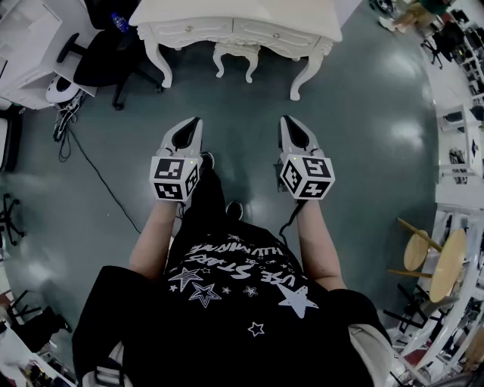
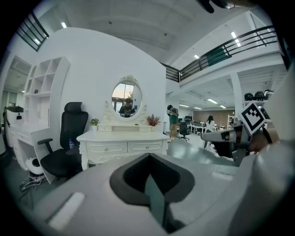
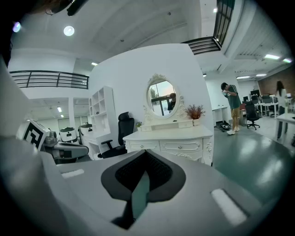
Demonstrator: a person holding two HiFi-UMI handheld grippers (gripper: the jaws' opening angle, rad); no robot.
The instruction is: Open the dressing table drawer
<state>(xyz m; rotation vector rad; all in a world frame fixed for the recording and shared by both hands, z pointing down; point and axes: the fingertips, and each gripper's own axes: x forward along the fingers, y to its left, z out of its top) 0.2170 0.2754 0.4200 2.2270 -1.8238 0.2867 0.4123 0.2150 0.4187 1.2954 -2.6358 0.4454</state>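
Observation:
The white dressing table (image 1: pixel 238 17) stands at the top of the head view, a few steps ahead of me. Its two front drawers (image 1: pixel 189 32) (image 1: pixel 276 35) are closed, each with a small knob. My left gripper (image 1: pixel 193 121) and right gripper (image 1: pixel 286 121) are held side by side at waist height, pointing at the table and far from it. Both are shut with nothing between the jaws. In the left gripper view the dressing table (image 2: pixel 122 137) with its oval mirror (image 2: pixel 126 97) lies beyond the left gripper (image 2: pixel 150 157). The right gripper (image 3: pixel 145 154) faces the table's drawers (image 3: pixel 180 146).
A white stool (image 1: pixel 236 53) is tucked under the table. A black office chair (image 1: pixel 106 60) stands left of it, beside a white desk (image 1: pixel 26 45). A cable (image 1: pixel 98 178) trails over the floor at the left. Wooden stools (image 1: pixel 435 261) are at the right. People (image 3: pixel 233 108) stand far off.

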